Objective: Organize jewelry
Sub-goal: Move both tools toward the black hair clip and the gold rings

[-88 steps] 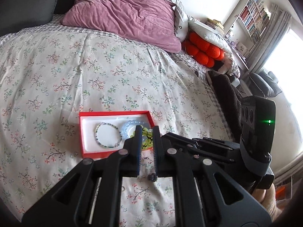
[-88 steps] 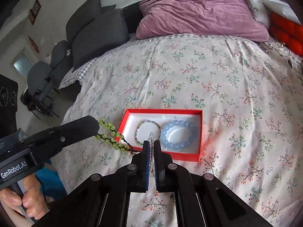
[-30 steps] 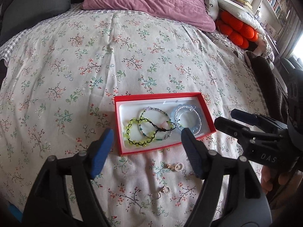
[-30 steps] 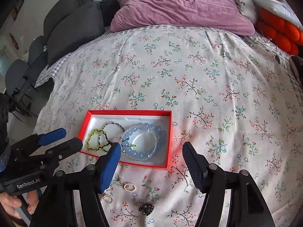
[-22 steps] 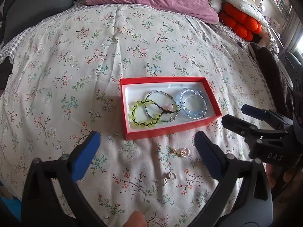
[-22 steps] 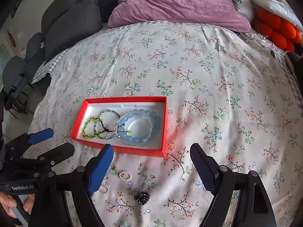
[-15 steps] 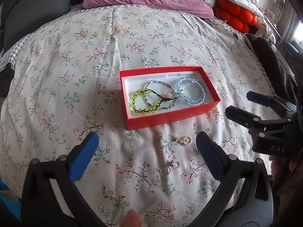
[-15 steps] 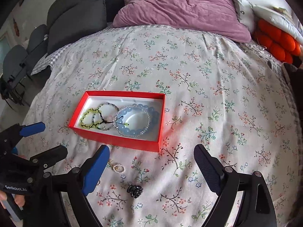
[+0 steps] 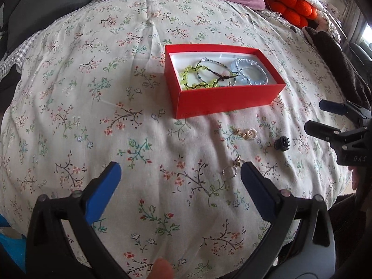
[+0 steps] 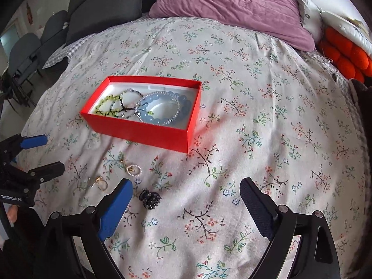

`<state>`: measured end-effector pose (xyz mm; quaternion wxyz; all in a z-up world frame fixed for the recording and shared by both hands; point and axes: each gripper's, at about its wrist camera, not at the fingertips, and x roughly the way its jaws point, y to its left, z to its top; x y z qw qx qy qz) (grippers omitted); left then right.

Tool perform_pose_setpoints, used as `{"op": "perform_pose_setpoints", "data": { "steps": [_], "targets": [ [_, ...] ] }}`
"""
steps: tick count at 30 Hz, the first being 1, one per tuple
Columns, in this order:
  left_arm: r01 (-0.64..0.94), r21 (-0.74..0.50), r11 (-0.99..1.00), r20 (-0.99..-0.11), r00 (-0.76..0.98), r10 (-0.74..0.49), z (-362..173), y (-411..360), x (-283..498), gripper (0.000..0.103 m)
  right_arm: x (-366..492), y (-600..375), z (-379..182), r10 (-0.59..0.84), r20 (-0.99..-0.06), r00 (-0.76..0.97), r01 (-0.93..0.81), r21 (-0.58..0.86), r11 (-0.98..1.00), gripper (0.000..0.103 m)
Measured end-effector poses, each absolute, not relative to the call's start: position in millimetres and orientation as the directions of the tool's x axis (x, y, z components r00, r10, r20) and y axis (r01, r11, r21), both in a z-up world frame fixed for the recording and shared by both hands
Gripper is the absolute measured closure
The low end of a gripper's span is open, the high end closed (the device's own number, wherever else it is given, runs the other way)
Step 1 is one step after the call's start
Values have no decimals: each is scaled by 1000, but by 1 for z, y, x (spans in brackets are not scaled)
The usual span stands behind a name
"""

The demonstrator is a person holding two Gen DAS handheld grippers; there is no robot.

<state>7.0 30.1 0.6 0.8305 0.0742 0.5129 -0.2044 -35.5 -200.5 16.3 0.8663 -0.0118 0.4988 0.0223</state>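
Observation:
A red box (image 9: 223,103) (image 10: 139,130) sits on the floral bedspread. It holds a green bead bracelet (image 9: 193,79) (image 10: 105,105), a thin beaded bracelet (image 9: 209,69) and a blue bead bracelet (image 9: 250,74) (image 10: 162,109). In front of the box lie a pearl-ring earring (image 9: 247,134) (image 10: 133,169), a gold hoop earring (image 9: 230,171) (image 10: 100,183) and a small black claw clip (image 9: 281,144) (image 10: 150,199). My left gripper (image 9: 180,174) (image 10: 38,151) is open and empty, low over the bedspread. My right gripper (image 10: 186,190) (image 9: 323,118) is open and empty, with the clip by its left finger.
A purple pillow (image 10: 232,7) and dark grey cushions (image 10: 100,2) lie at the head of the bed. An orange cushion (image 9: 290,9) (image 10: 346,53) and dark clothing (image 9: 337,65) are at the right edge. Chairs (image 10: 25,53) stand beyond the left side.
Both grippers opened and let go; the green bracelet now lies in the box. Both have since drawn back and dropped lower toward the near bed edge, bringing the loose earrings and clip closer.

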Motion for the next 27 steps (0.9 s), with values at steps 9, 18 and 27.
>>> {"op": "perform_pose_setpoints", "data": {
  "steps": [9, 18, 27],
  "targets": [
    [485, -52, 873, -886, 380, -265, -11, 22, -5, 1, -47, -196, -12, 16, -898, 440, -124, -43, 991, 9],
    [575, -10, 818, -907, 339, -249, -42, 0, -20, 1, -49, -188, -55, 68, -942, 328, -170, 11, 985, 6],
    [640, 13, 768, -882, 370, -293, -55, -4, -18, 0, -55, -188, -64, 42, -921, 388, -137, -12, 990, 0]
  ]
}}
